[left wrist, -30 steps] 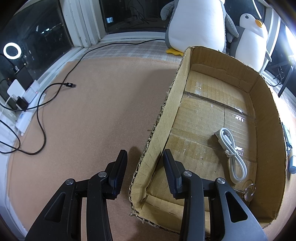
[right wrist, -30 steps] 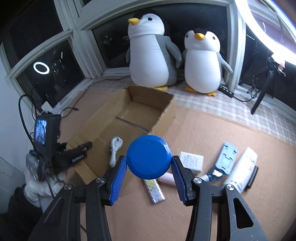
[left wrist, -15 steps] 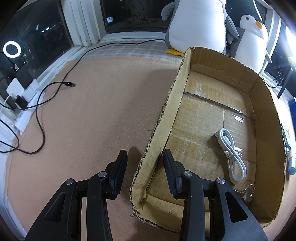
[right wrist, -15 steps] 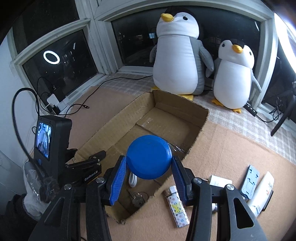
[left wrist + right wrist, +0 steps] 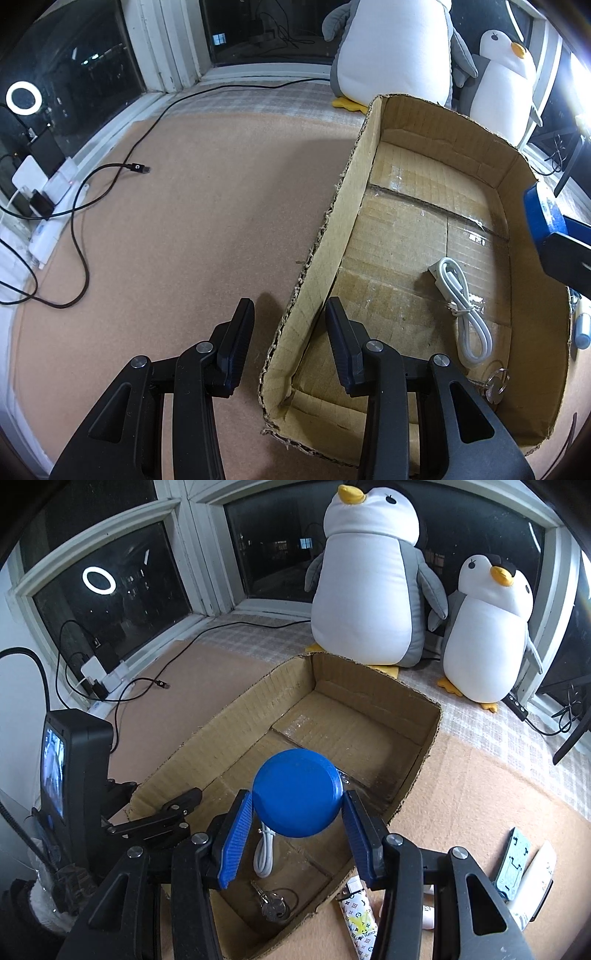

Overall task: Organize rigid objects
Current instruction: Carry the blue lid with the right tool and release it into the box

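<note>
1. Dark windows wrap around a tan mat on which we count one cardboard box, two plush penguins, a big one and a small one, and two grippers.
2. Inside the box we count two things on the bottom: one coiled white cable and one set of keys on a ring, lying close to each other near the box's near end.
3. Our right gripper is clenched on a round blue disc, both blue pads pressing its edges, and it hangs above the open box, over the cable.
4. Our left gripper straddles the box's left wall, one finger outside, one inside. It is at its tightest, clamped on that wall.
5. Outside the box, the right wrist view shows a patterned lighter beside the near right corner, a pale blue stand and a white tube farther right; the other items there are half hidden by the gripper.
6. Only the left wrist view shows the loose black plug end up close and the right gripper's blue pad entering over the box's right wall.
7. Only the right wrist view shows the left gripper's camera screen and the disc itself.
</note>
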{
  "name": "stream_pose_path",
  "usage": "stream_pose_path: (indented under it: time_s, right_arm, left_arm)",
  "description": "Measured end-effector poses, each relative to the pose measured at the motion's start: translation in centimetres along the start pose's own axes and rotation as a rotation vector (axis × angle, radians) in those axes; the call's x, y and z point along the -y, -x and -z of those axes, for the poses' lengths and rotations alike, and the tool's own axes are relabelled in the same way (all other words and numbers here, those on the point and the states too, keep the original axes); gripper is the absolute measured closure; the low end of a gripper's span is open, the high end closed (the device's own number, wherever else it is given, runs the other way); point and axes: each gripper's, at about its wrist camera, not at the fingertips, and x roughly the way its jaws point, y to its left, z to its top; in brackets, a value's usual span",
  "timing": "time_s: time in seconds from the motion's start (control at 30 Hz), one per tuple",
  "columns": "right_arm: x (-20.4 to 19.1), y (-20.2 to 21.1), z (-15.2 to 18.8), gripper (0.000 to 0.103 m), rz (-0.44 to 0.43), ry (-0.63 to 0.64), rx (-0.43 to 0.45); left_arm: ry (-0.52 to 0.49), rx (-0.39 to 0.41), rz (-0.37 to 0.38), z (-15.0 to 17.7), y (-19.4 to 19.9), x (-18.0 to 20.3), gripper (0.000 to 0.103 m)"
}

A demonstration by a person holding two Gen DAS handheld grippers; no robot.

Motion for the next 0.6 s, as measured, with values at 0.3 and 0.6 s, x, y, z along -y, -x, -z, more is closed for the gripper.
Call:
stream_pose_path:
  time_s: [0.3, 0.6]
  right_arm:
    - [0.4, 0.03, -0.27, 0.036, 0.017, -0.008, 0.008]
    - [0.71, 0.41, -0.21, 0.035, 0.028, -0.015, 0.009]
  left_arm:
    - [0.0, 0.0, -0.003, -0.11, -0.01, 0.01, 0.065]
    - [0.0, 0.001, -0.004, -0.1, -0.01, -0.05, 0.065]
